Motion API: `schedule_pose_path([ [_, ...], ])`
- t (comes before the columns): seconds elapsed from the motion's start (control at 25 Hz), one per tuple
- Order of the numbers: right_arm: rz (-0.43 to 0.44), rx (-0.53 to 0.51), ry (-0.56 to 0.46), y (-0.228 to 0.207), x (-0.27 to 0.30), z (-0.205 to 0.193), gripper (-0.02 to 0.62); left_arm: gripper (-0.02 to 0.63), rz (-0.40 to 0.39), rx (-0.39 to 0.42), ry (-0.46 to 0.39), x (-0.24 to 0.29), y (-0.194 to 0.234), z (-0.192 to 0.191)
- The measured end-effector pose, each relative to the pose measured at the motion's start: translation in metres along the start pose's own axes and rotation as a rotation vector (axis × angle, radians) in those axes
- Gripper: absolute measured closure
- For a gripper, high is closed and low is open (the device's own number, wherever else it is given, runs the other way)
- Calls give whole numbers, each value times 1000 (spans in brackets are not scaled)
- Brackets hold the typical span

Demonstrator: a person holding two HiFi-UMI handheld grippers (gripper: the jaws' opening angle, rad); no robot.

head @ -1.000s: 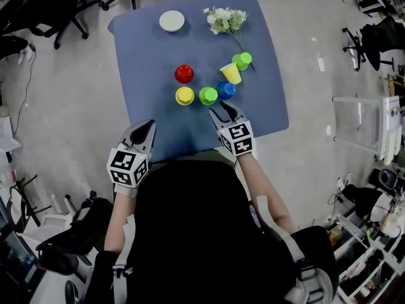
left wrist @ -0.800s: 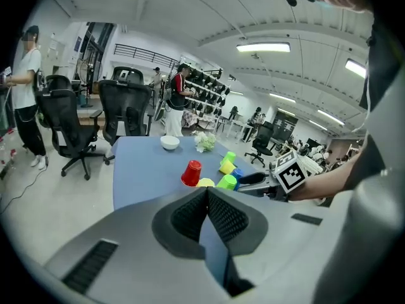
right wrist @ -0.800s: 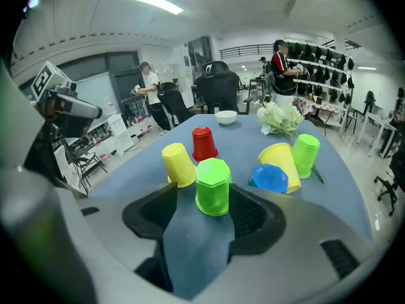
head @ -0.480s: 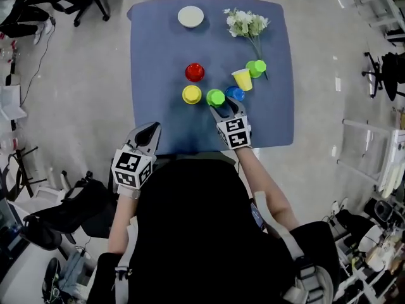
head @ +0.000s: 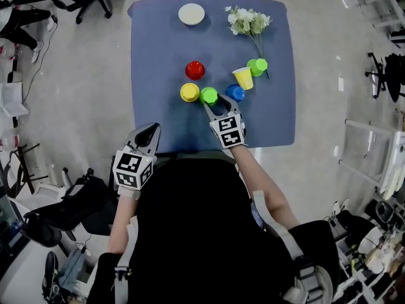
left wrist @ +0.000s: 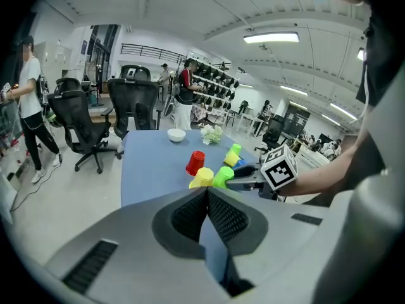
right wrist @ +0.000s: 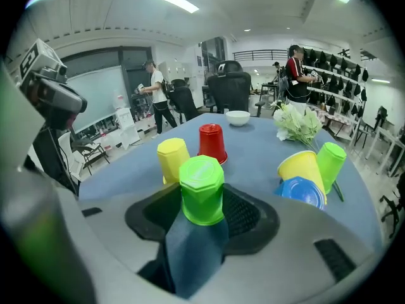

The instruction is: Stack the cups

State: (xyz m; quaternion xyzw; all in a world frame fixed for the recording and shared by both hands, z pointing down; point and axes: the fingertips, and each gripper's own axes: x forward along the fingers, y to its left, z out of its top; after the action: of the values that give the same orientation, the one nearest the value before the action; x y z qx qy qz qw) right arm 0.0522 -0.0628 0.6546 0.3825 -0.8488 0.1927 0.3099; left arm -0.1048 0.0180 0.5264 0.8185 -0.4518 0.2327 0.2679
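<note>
Green plastic, base up: the green cup stands upside down on the blue tabletop, just beside the yellow cup, with the blue cup to its other side and the red cup behind. Step in hand, as I read it, is taking this cup for the first stack. The right gripper has its jaws apart around the cup; they have just been closing, and the pads sit close at its sides, but firm contact is not confirmed. To do this well, centre the cup between the pads and close gently, since thin plastic will likely buckle. Then lift straight up so the yellow neighbour is not knocked, and lower squarely over another upturned cup. The left gripper hangs at the tabletop's near edge, jaws together, holding nothing.
</note>
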Motion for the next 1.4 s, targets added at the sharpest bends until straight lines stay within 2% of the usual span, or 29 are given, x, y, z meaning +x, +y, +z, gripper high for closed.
schedule_pose_path([
  [0.32, 58, -40, -18, 21, 15, 13, 382, 595, -2, 9, 7, -2, 0, 1],
  [0.44, 91, -49, -13, 30, 16, 13, 332, 595, -4, 16, 5, -2, 2, 4],
  [0.56, 92, -39, -17, 30, 5, 5, 327, 595, -7, 25, 11, 0, 1, 5],
  [0.68, 54, 10, -10, 19, -11, -13, 327, 595, -14, 33, 15, 2, 0, 4],
  [0.88, -81, 73, 15, -19, -37, -37, 327, 595, -25, 39, 23, 5, -3, 3],
  [1.08, -181, 121, 15, -61, -48, -49, 327, 595, -26, 42, 24, 7, -7, 1],
  [1.4, -214, 128, 8, -91, -35, -39, 328, 595, 0, 43, 33, 2, -8, -4],
])
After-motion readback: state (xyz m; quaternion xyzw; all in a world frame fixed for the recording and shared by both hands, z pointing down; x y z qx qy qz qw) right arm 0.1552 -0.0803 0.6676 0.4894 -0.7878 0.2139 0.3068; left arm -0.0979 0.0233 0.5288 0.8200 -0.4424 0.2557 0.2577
